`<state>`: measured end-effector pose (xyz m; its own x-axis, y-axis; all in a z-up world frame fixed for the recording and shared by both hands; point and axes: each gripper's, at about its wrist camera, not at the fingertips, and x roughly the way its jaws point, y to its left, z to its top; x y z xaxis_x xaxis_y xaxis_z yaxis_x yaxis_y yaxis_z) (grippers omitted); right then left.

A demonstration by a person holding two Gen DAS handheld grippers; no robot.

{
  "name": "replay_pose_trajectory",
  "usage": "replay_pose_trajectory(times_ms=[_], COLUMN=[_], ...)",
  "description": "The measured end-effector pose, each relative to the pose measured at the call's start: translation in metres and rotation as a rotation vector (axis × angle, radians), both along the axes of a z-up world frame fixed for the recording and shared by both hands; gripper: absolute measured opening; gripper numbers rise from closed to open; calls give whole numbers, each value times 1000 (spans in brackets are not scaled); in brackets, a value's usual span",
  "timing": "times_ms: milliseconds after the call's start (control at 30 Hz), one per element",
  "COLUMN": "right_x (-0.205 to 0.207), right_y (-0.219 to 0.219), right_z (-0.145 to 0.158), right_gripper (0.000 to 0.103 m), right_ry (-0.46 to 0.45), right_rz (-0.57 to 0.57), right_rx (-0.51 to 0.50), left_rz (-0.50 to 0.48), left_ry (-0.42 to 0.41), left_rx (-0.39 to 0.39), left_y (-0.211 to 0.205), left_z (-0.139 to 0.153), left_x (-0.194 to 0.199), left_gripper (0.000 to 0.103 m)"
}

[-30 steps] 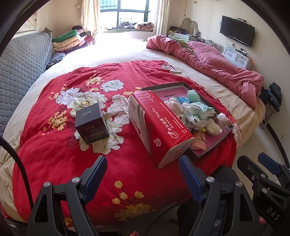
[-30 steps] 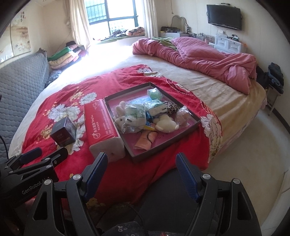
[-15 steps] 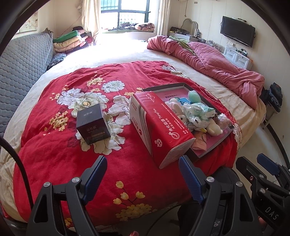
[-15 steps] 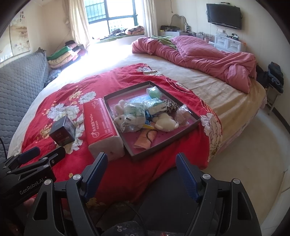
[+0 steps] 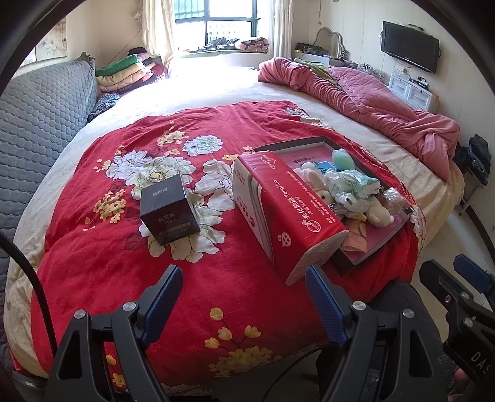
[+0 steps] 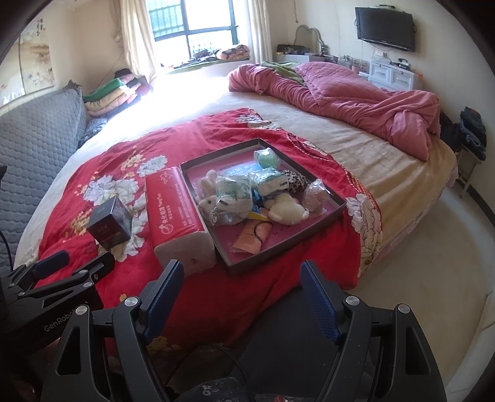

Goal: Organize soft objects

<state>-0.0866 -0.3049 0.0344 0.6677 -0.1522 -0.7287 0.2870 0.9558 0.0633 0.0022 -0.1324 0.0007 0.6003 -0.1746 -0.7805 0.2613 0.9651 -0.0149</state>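
A dark shallow tray (image 6: 335, 198) (image 5: 297, 143) sits on the red floral blanket (image 6: 198, 136) (image 5: 92, 256) on the bed. It holds several soft things: white plush toys (image 6: 286, 210) (image 5: 379, 215), wrapped packets (image 6: 233, 188), a green ball (image 6: 266, 159) (image 5: 342, 159), an orange cloth (image 6: 252, 236). A red tissue pack (image 6: 176, 208) (image 5: 287, 204) lies left of the tray. A dark box (image 6: 109, 224) (image 5: 168, 213) stands further left. My left gripper (image 5: 244, 297) and right gripper (image 6: 241, 289) are open, empty, off the bed's near edge.
A crumpled pink quilt (image 6: 355, 92) lies at the bed's far right. A grey padded headboard (image 5: 40, 123) is at left, with folded bedding (image 5: 123, 69) beyond. A TV (image 6: 385, 27) and white drawers (image 6: 393, 75) stand on the right wall. Floor (image 6: 417, 263) lies right of the bed.
Both grippers have crept slightly closer to the bed; the objects have not moved and both stay open.
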Motion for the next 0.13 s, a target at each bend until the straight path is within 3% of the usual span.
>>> replay_pose_trajectory(times_ms=[133], right_x=[7], right_y=[10], right_z=[3], right_gripper=[79], right_ry=[-25], right_rz=[53], right_rx=[-32], left_rz=[33], left_ry=[-6], left_rx=[-48], left_y=[15], left_z=[1], left_x=[3], left_gripper=[81])
